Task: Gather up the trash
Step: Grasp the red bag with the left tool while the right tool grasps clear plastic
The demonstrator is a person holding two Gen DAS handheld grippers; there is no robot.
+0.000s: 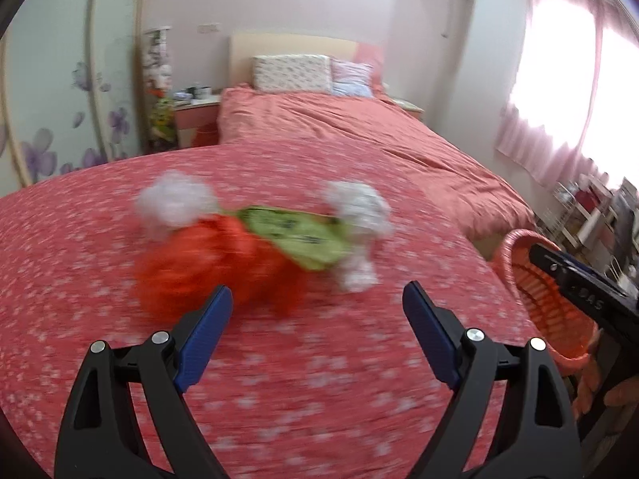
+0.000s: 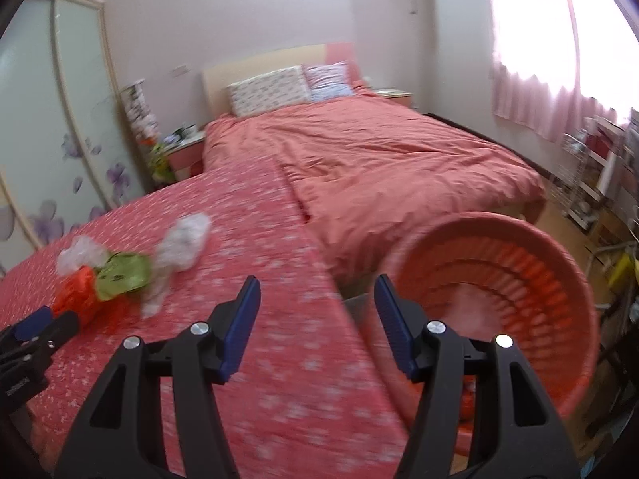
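Note:
A small heap of trash lies on the pink floral bedspread (image 1: 279,391): an orange plastic bag (image 1: 211,267), a green wrapper (image 1: 299,235) and two white crumpled pieces (image 1: 175,203) (image 1: 359,219). My left gripper (image 1: 317,299) is open, its fingertips just short of the orange bag with nothing between them. My right gripper (image 2: 317,291) is open and empty over the bed's edge, to the right of the heap. Right beside it an orange-pink slatted basket (image 2: 479,219) is tilted with its mouth facing me. The orange bag (image 2: 76,295) and green wrapper (image 2: 124,275) lie far left in the right wrist view.
A plain coral duvet (image 2: 399,159) covers the far half of the bed, with pillows (image 2: 271,90) at the headboard. A nightstand (image 1: 195,115) and a floral wardrobe door (image 1: 60,99) are at left. Shelves and clutter (image 2: 599,175) stand under the curtained window at right. Something pale and blurred lies inside the basket.

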